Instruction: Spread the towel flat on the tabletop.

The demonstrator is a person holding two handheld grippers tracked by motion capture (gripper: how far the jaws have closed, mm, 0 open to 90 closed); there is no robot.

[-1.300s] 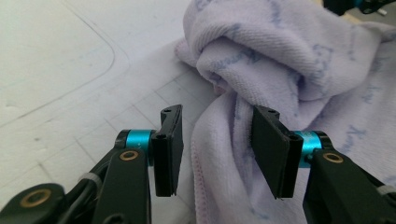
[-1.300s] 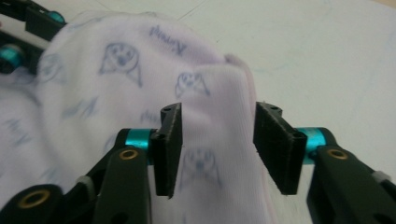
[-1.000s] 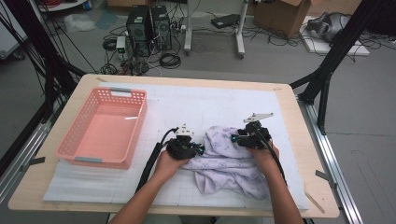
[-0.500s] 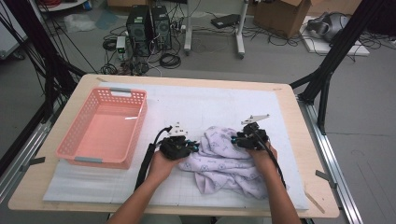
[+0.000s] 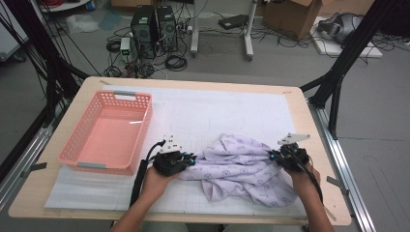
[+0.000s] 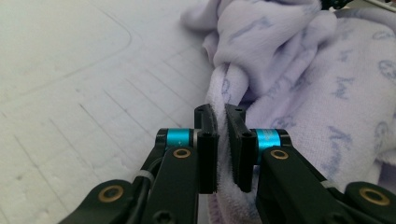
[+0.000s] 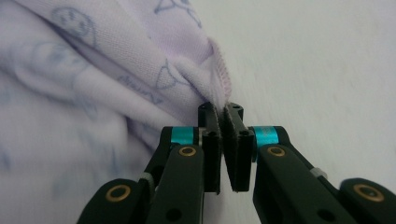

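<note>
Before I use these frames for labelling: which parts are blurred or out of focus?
High view: evenly lit and soft, with a glare streak inside the pink basket. Left gripper view: fingers sharp, cloth behind hazy. Right gripper view: hem at the fingers crisp, cloth at left smeared.

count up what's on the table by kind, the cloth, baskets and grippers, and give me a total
Lilac printed cotton cloth: 1
Pink plastic lattice basket: 1
Black two-jaw grippers, left gripper and right gripper, each shut on the cloth: 2
Total: 4
</note>
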